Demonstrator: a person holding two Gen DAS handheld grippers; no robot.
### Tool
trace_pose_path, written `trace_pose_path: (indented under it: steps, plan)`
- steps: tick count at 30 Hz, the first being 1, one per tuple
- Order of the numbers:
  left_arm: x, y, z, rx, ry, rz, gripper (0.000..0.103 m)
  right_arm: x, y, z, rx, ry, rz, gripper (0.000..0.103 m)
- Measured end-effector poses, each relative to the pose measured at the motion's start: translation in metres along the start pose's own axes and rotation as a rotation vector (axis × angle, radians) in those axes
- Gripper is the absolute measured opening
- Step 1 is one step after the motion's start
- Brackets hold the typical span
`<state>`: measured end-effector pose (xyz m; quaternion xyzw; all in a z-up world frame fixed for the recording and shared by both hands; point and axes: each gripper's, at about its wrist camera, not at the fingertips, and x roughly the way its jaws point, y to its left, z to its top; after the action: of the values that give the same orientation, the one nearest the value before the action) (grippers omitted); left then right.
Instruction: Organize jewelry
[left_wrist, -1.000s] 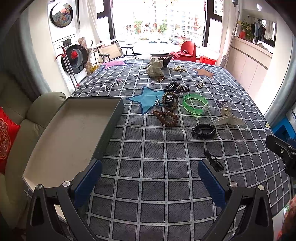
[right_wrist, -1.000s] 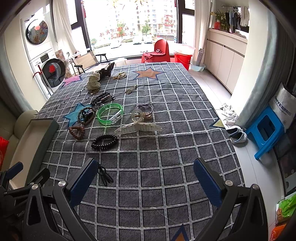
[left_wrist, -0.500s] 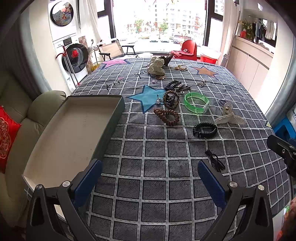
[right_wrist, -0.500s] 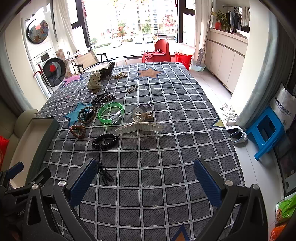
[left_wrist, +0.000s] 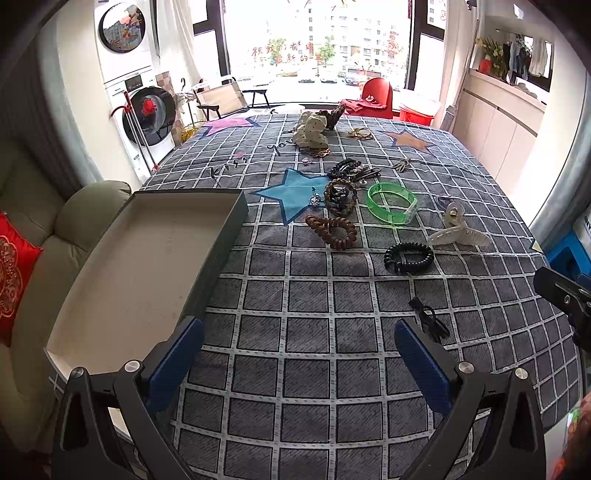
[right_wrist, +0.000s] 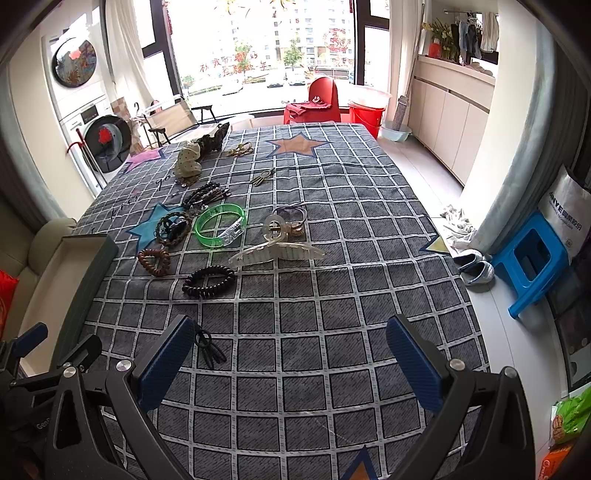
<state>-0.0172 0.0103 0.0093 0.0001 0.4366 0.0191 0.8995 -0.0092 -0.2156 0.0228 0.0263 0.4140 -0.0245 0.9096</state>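
Observation:
Jewelry and hair items lie on a grey checked tablecloth (left_wrist: 314, 295): a green bangle (left_wrist: 391, 203), a brown coil tie (left_wrist: 332, 230), a black coil tie (left_wrist: 408, 256), a clear claw clip (left_wrist: 458, 234), a small black hair tie (left_wrist: 428, 319) and several more farther back. An open grey box (left_wrist: 147, 258) sits at the left edge. My left gripper (left_wrist: 299, 354) is open and empty above the near table. My right gripper (right_wrist: 290, 354) is open and empty; the black hair tie (right_wrist: 208, 349) lies beside its left finger. The green bangle (right_wrist: 221, 225) and claw clip (right_wrist: 277, 253) show ahead.
A beige sofa with a red cushion (left_wrist: 14, 273) stands left of the table. A blue stool (right_wrist: 532, 262) and slippers (right_wrist: 476, 267) are on the floor to the right. A red chair (right_wrist: 321, 99) stands beyond the far edge.
Both grippers have drifted slightly back and up; the items look a little lower in the left wrist view. Nothing on the table moved.

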Motion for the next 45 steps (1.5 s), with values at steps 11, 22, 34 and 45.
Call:
trace_pose_path:
  steps: [11, 22, 34, 45]
  plan:
    - [0.0024, -0.0056, 0.0018, 0.004, 0.006, 0.004, 0.103, 0.0006, -0.0005, 0.0000, 0.000, 0.001, 0.000, 0.103]
    - [0.0035, -0.0078, 0.0017, 0.008, 0.009, 0.008, 0.103, 0.0012, -0.0013, 0.0006, 0.000, 0.002, 0.001, 0.103]
    - [0.0057, -0.0095, 0.0008, 0.012, 0.016, 0.011, 0.103, 0.0028, -0.0020, -0.0012, 0.001, 0.004, 0.001, 0.103]
    - [0.0092, -0.0103, 0.0009, 0.015, 0.020, 0.013, 0.103, 0.0035, -0.0021, -0.0057, 0.004, 0.011, 0.001, 0.103]
